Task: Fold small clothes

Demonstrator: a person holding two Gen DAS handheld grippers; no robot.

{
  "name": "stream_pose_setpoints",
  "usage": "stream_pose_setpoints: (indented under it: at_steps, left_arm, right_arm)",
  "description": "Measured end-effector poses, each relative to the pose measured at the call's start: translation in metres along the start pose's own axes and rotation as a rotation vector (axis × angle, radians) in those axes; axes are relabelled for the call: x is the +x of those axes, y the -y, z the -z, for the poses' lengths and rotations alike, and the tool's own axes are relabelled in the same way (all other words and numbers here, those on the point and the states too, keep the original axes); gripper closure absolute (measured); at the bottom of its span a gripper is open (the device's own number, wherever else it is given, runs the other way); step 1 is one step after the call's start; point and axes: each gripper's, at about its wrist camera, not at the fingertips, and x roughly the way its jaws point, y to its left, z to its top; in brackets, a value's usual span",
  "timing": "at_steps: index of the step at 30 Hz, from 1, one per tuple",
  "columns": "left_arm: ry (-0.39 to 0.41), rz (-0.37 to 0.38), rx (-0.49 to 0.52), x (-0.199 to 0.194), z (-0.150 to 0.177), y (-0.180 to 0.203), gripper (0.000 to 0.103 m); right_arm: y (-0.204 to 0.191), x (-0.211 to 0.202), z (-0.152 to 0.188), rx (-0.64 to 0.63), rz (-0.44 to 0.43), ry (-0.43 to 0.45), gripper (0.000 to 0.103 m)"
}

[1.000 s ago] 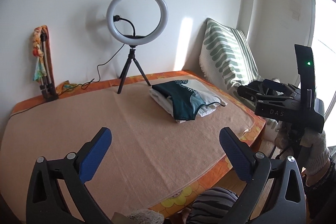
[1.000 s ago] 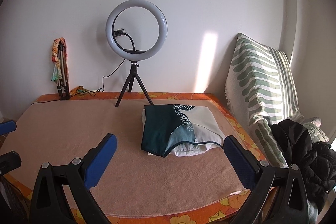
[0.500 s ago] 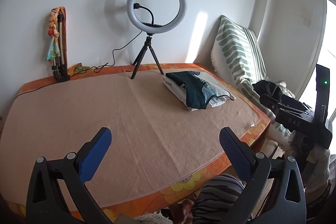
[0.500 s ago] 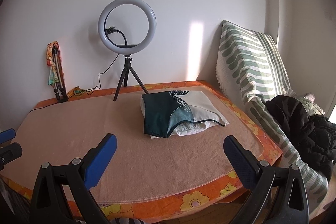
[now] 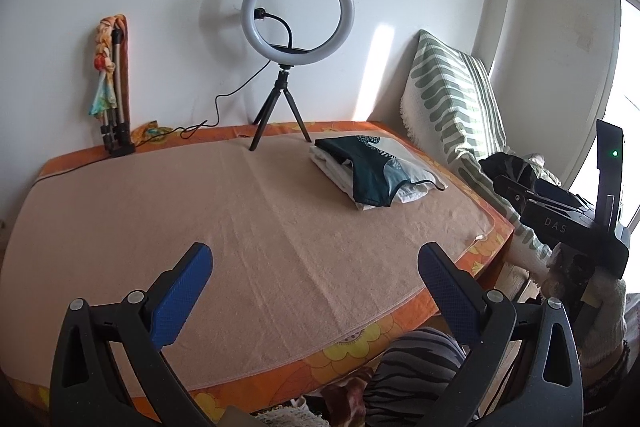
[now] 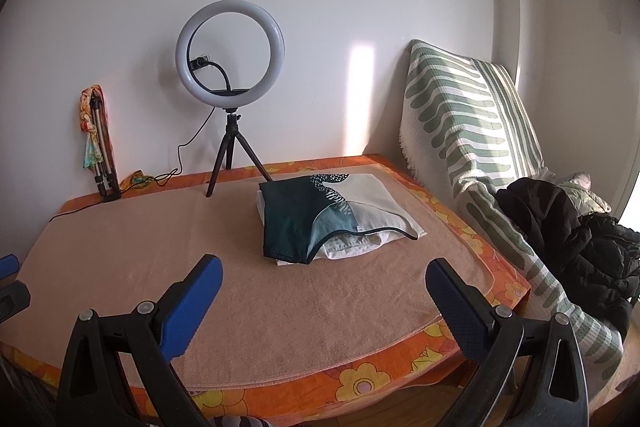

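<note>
Both grippers had pulled back off the table (image 6: 120,251); the left gripper (image 5: 316,267) and right gripper (image 6: 324,281) hung with jaws wide apart, holding nothing. The folded clothes (image 6: 332,217) sat stacked far right, near the ring light (image 6: 230,55).

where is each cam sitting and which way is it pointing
Left wrist: sits on the left gripper, off the table's near edge, facing the far wall; its open blue fingers, the right gripper and the person's striped knee show.
Right wrist: sits on the right gripper, further right, facing likewise; its open fingers show.
Shared: folded clothes, ring light, towel-covered table.
</note>
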Motion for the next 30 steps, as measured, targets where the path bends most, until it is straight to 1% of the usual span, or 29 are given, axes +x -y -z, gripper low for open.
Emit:
stream_pose_setpoints:
  at_steps: [20, 30]
  left_arm:
    - [0.002, 0.009, 0.006, -0.0032, -0.0013, 0.0029, 0.001]
    - [-0.003, -0.024, 0.014, -0.0026, -0.0014, 0.0034, 0.001]
  right_arm:
    - [-0.0024, -0.0022, -0.0017, 0.004, -0.001, 0.005, 0.000]
    - [-0.0027, -0.0022, -0.0002, 0.008, -0.001, 0.000, 0.000]
